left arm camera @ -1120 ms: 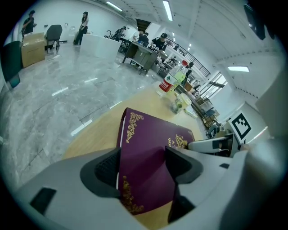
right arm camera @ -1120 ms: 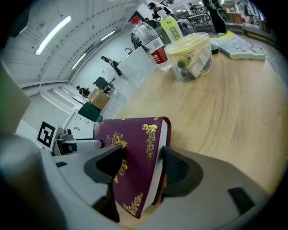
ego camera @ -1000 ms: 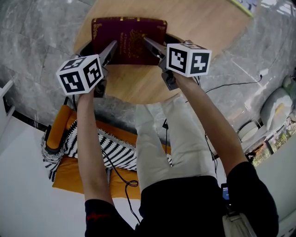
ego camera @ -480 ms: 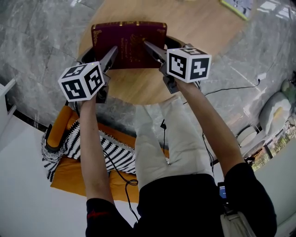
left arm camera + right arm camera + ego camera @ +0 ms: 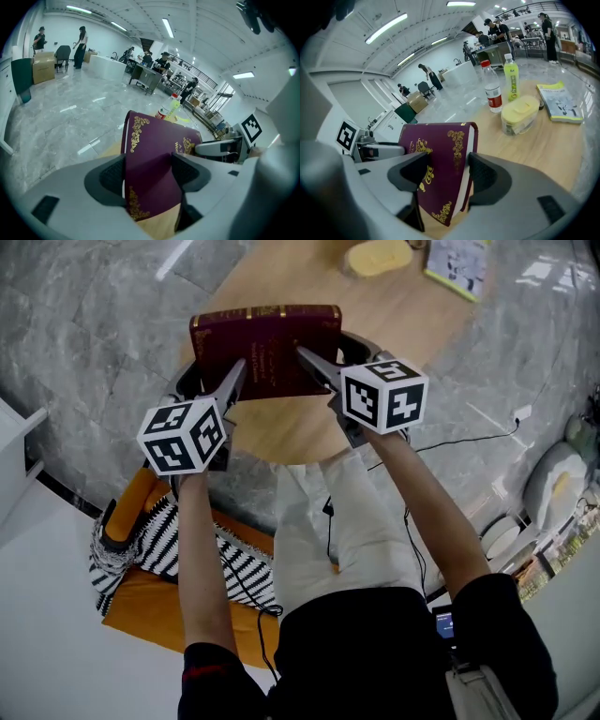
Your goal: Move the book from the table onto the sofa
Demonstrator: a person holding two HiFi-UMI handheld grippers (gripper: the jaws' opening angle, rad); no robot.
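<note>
A thick maroon book [image 5: 267,348] with gold ornament hangs above the round wooden table [image 5: 309,432], its cover tilted toward me. My left gripper [image 5: 239,373] is shut on its left side. My right gripper [image 5: 307,357] is shut on its right side. In the left gripper view the book [image 5: 154,154] stands on edge between the dark pads of the left gripper [image 5: 147,176]. The right gripper view shows the book [image 5: 436,159] clamped across cover and page block by the right gripper [image 5: 447,176]. The orange sofa seat [image 5: 150,606] lies low on the left, behind my arms.
A yellow lidded container [image 5: 519,112], a clear bottle [image 5: 492,96], a green bottle [image 5: 512,82] and a booklet [image 5: 560,103] stand at the table's far side. A black-and-white striped throw [image 5: 187,540] lies on the sofa. Cables trail over the grey marble floor [image 5: 84,343].
Both grippers have risen together with the book held between them. The book has come up off the tabletop, and the table's far side has come into view.
</note>
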